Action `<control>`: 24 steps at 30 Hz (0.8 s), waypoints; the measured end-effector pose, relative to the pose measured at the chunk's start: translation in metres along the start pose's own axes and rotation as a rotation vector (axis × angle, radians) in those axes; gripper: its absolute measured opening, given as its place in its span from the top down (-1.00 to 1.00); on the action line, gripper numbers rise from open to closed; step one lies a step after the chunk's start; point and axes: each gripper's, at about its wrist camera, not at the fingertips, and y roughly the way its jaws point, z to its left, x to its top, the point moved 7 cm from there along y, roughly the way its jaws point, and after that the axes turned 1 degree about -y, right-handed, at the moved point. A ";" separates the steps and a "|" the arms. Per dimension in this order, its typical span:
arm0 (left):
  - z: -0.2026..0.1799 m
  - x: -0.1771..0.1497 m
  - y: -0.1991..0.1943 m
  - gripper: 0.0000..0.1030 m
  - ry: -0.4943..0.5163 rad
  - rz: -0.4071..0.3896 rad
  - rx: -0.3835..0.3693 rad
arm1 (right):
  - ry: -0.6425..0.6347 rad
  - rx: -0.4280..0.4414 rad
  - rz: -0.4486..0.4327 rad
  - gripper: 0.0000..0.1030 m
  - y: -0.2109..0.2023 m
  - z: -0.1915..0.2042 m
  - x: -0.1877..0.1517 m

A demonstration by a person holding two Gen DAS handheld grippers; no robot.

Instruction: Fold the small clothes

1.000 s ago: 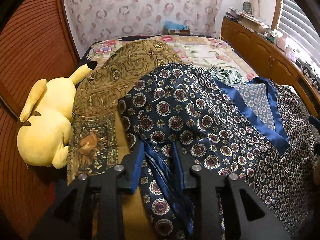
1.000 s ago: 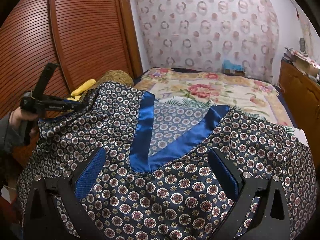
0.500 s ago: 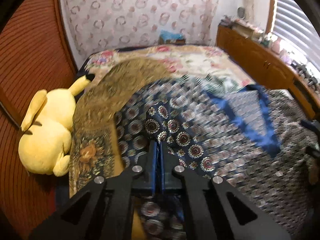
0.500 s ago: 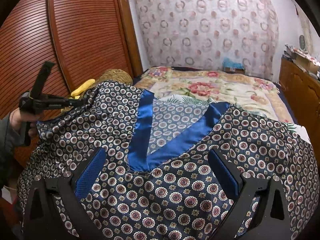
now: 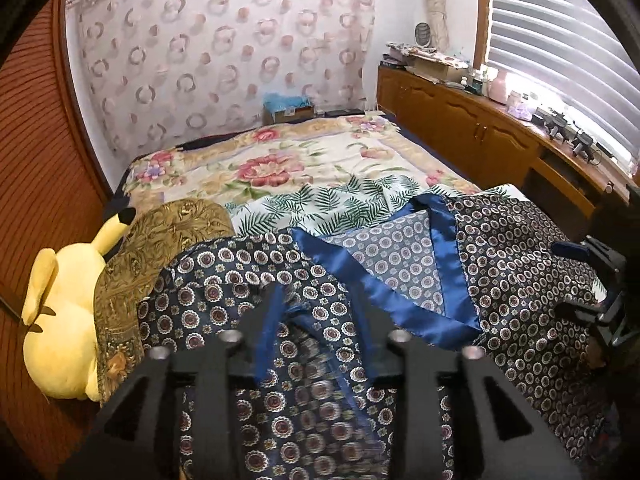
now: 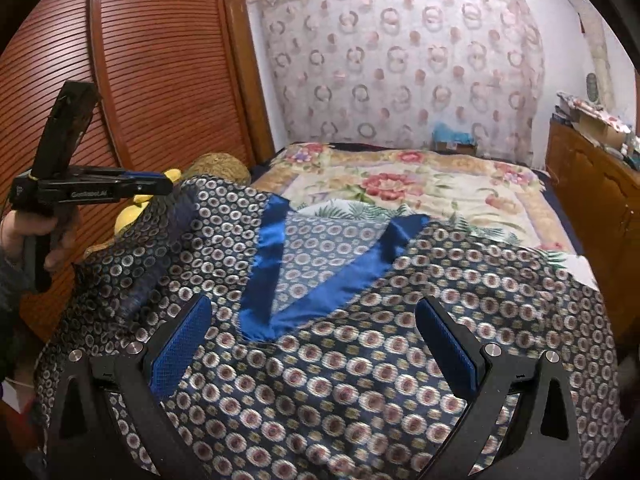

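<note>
Satiny medallion-print top (image 6: pixel 320 380) with glossy blue V-neck band (image 6: pixel 272 280).

The patterned garment (image 5: pixel 248 280) is running off the bottom edge, blurring between the left gripper (image 5: pixel 320 320) fingers. Only a sliver of the right gripper (image 5: pixel 592 280) is peeking in at the frame's right edge.

Bed (image 5: pixel 280 152) under a floral quilt, patterned navy garment (image 5: pixel 520 264) and yellow plush (image 5: pixel 60 320) atop.
</note>
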 end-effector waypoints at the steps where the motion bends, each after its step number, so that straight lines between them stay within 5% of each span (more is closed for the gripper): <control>1: -0.002 0.000 0.000 0.23 0.005 -0.003 0.003 | 0.003 -0.007 0.001 -1.00 -0.003 -0.003 -0.001; 5: -0.013 -0.012 0.000 -0.09 -0.001 -0.009 -0.017 | 0.015 -0.057 0.002 -1.00 -0.020 -0.024 -0.008; 15: -0.065 -0.067 0.038 -0.11 0.008 0.082 -0.107 | 0.070 -0.230 0.034 -0.76 -0.069 -0.105 -0.043; 24: -0.084 -0.084 0.063 -0.11 0.043 0.150 -0.111 | 0.167 -0.385 0.117 -0.59 -0.104 -0.192 -0.091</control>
